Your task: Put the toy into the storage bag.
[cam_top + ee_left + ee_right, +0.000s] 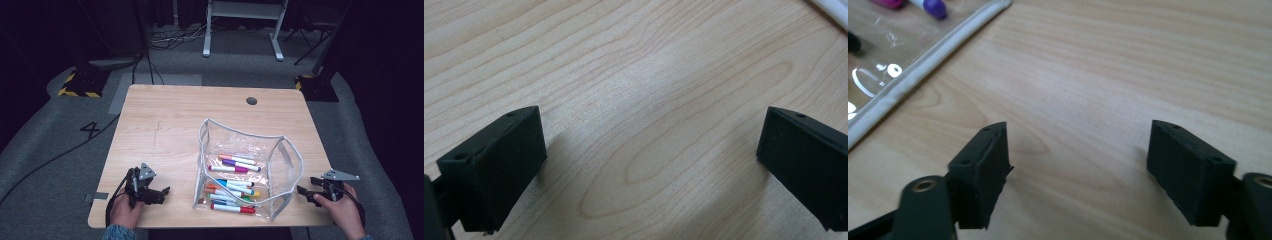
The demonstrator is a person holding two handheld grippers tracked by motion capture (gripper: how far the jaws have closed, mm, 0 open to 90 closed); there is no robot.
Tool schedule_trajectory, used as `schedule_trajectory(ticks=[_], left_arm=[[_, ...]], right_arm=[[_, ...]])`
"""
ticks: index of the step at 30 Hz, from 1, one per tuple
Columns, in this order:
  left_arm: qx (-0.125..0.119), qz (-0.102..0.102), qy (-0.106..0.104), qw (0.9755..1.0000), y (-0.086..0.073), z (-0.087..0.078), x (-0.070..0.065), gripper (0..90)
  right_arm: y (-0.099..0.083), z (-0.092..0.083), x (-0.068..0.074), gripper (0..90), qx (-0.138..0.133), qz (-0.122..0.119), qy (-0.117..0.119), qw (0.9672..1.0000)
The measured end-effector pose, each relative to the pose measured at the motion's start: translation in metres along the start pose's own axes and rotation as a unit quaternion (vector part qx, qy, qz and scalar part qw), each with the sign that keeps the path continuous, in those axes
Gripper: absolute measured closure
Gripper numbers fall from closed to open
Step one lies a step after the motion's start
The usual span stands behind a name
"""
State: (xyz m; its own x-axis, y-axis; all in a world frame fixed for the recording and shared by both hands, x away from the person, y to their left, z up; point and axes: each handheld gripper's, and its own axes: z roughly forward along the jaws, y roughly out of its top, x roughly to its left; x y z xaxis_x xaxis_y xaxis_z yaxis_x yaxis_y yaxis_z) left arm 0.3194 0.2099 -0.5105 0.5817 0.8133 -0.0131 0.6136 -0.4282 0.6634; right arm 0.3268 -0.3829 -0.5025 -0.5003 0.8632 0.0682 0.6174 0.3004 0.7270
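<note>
Clear pouch (248, 170) with grey piping sits right of centre on the worktop (165, 125), mouth up, coloured markers (234, 186) lying inside. Left gripper (159, 194) at the near-left edge, jaws released, spread wide over bare wood, well apart from the pouch. Right gripper (303, 192) at the near-right edge, just beside the pouch's right side, jaws also released, nothing between them. In the right gripper view, pouch rim (923, 67) and a purple marker (934, 7) at upper left.
</note>
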Motion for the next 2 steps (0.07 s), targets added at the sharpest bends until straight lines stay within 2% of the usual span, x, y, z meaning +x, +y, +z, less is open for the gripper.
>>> schedule_trajectory(ticks=[2], left_arm=[[-0.002,-0.001,0.002,1.0,-0.0003,0.0001,-0.0003,0.0]], right_arm=[[-0.0039,0.0033,0.0005,22.3,-0.016,-0.02,-0.017,0.9995]])
